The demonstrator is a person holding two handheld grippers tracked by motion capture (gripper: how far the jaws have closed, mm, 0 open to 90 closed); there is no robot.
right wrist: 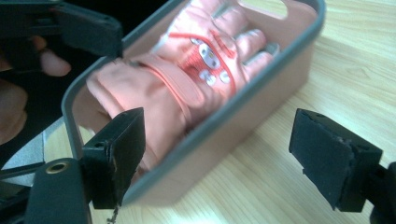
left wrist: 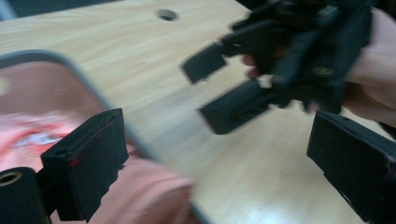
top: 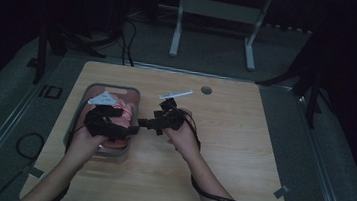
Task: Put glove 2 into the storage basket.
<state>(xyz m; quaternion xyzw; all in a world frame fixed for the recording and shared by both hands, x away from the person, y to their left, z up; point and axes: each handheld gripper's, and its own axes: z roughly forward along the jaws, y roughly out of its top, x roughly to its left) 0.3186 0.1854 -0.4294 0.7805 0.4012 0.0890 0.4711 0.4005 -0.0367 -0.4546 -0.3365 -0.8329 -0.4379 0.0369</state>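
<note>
Dim floor and a white desk frame sit behind the pale wooden table (top: 221,150) I'm working at. On its left side stands a pink plastic bin with a grey rim (right wrist: 261,84), and inside it lies a pink fabric glove with a red printed patch (right wrist: 187,70), its cuff bunched against the near wall and its fingers pointing to the far end. Nothing else seems to share the bin. My left gripper (top: 130,129) hovers at the bin's right edge, jaws spread wide with nothing between them; I judge the glove sits loose in there. My right gripper (top: 143,123) hangs just beside the bin over bare wood, jaws likewise apart and empty, facing the left one, probably clearing away
</note>
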